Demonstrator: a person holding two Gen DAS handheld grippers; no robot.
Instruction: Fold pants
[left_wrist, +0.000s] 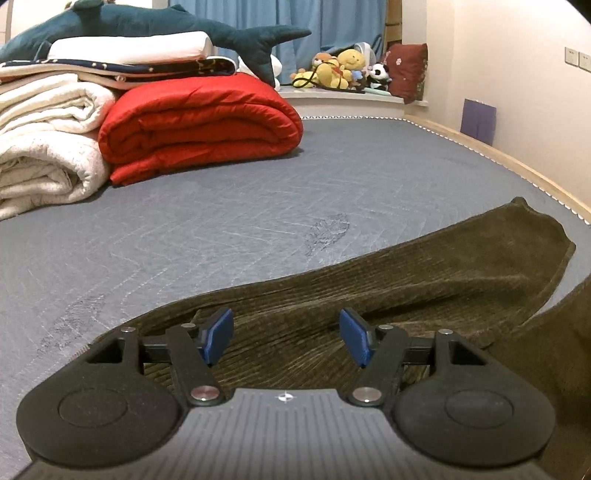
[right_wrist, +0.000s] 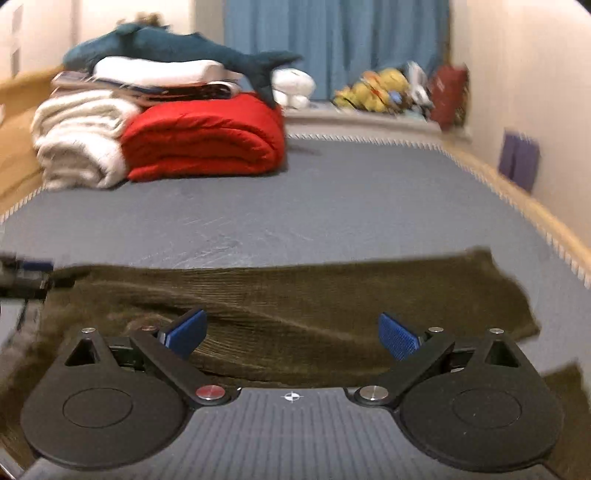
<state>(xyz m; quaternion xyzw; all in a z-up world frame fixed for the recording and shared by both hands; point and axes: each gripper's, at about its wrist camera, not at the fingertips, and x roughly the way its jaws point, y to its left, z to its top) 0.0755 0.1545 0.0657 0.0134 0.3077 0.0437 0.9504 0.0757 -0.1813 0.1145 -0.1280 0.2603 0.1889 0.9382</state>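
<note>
Olive-brown corduroy pants (left_wrist: 424, 280) lie flat on the grey bed (left_wrist: 221, 221), one leg stretching to the right with its cuff near the bed's edge. My left gripper (left_wrist: 286, 334) is open just above the cloth, nothing between its blue pads (left_wrist: 218, 334). In the right wrist view the same pants (right_wrist: 295, 295) lie crosswise, folded lengthwise. My right gripper (right_wrist: 291, 334) stands wide open over them, its blue pads (right_wrist: 399, 339) clear of the fabric. The other gripper (right_wrist: 26, 275) shows at the far left edge, by the end of the pants.
A red folded quilt (left_wrist: 199, 125), white blankets (left_wrist: 48, 147) and a blue plush shark (left_wrist: 155, 26) are stacked at the bed's far left. Soft toys (left_wrist: 340, 70) sit on the window ledge. A wooden bed rim (left_wrist: 517, 166) and the wall run along the right.
</note>
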